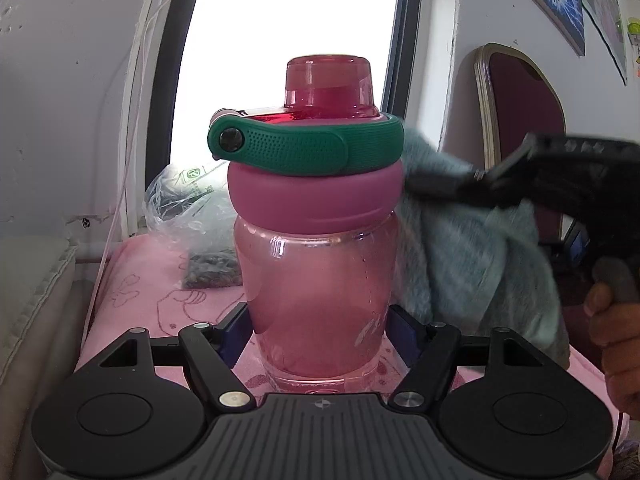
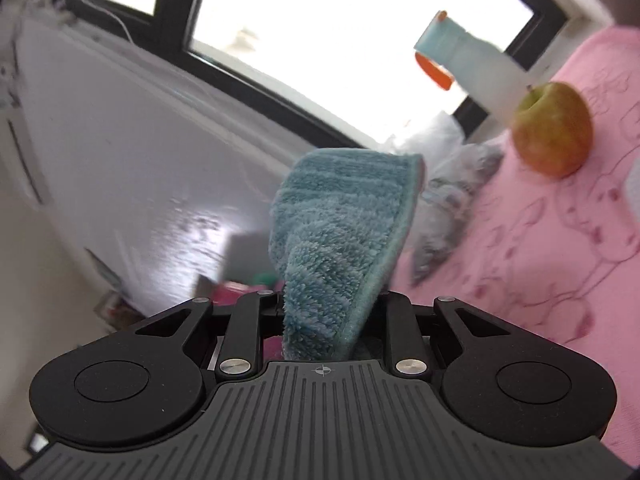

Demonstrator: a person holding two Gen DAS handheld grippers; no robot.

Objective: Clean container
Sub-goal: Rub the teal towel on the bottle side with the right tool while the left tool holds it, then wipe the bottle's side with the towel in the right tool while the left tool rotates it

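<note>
My right gripper (image 1: 440, 184) motion-blurred, fingertips buried in cloth (image 1: 460, 248). Bottle (image 1: 320, 240) base hidden behind my left gripper (image 1: 320, 332). Window-side bottle (image 2: 468, 60) blurred.

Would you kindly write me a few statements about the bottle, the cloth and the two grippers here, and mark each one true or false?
1. The left gripper clamps the pink bottle near its base. True.
2. The bottle's lid is off. False: it sits on, above the green strap.
3. The right gripper holds a teal cloth. True.
4. A banana lies on the pink cover. False: an apple does.
5. The cloth is beside the bottle's right side. True.
</note>
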